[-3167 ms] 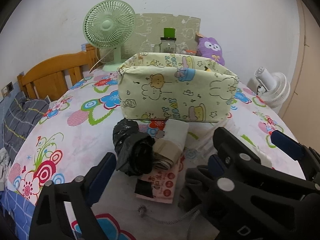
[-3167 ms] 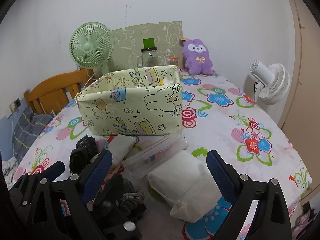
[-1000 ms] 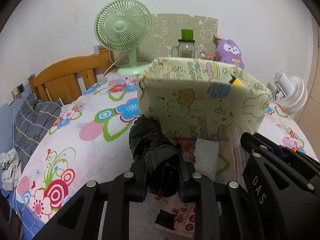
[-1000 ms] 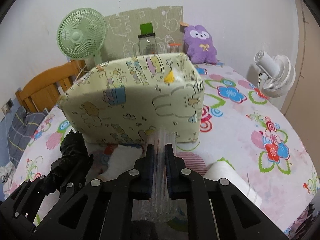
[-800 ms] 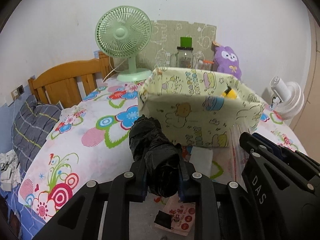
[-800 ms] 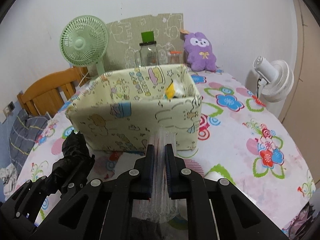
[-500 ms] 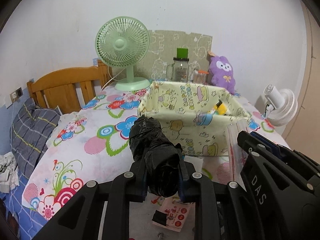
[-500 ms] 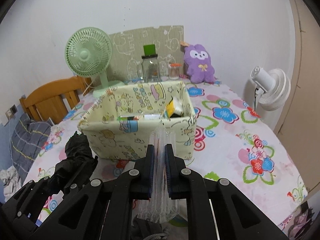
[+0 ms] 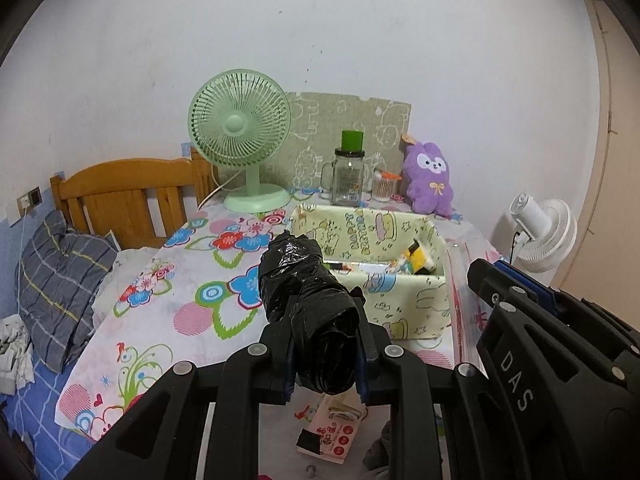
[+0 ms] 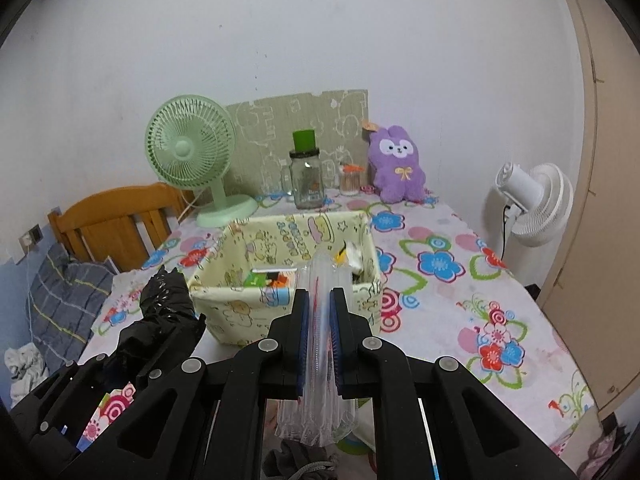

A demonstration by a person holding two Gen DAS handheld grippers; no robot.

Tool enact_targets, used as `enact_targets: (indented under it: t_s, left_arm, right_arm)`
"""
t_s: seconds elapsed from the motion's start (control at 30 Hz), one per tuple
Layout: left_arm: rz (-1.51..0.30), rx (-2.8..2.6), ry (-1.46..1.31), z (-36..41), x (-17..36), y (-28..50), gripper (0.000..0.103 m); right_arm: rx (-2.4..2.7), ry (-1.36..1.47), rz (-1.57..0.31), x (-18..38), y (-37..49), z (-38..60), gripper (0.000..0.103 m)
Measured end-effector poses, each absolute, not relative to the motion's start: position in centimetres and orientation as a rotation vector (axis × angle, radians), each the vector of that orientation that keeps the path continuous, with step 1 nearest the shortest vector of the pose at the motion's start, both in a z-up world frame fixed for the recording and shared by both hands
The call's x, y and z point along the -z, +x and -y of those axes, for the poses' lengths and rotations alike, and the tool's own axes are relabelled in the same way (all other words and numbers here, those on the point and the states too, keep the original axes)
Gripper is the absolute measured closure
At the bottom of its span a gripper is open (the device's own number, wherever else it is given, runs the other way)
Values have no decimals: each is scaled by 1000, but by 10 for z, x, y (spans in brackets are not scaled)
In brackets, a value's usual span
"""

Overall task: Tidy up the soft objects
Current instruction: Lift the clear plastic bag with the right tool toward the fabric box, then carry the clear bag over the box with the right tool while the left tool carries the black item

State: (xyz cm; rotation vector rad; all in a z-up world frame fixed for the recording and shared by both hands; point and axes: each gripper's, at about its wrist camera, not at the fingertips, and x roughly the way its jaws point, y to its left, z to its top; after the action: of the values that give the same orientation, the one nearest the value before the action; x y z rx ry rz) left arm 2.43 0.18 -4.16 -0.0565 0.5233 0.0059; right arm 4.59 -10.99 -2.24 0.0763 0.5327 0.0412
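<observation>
My left gripper point(image 9: 323, 344) is shut on a crumpled black plastic bag roll point(image 9: 308, 300), held in the air in front of the pale yellow cartoon-print fabric box point(image 9: 400, 308). My right gripper point(image 10: 319, 312) is shut on a stack of clear plastic zip bags point(image 10: 320, 344) that stands upright between its blue pads, just before the box point(image 10: 240, 312). The box lies open below both grippers with a few small packets inside. The black roll point(image 10: 164, 312) and left gripper also show at the lower left of the right wrist view.
Flowered tablecloth point(image 10: 460, 280) covers the table. At the back stand a green fan point(image 9: 240, 128), a glass jar with green lid point(image 9: 348, 176) and a purple plush point(image 9: 428, 180). A white fan point(image 10: 532, 204) sits right; a wooden headboard point(image 9: 120, 196) and pillow left. A printed packet point(image 9: 332, 432) lies below.
Both grippers have risen with their loads: the box has dropped lower in both views and its open inside now shows. The jaws stayed shut.
</observation>
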Motion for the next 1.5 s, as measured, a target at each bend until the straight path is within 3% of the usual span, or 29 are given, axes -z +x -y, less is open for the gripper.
enact_targets:
  t_s: [1.5]
  left_arm:
    - [-513,10,-46,4,26,101,82]
  right_arm:
    - [-91,96,-524,4,126,114,90]
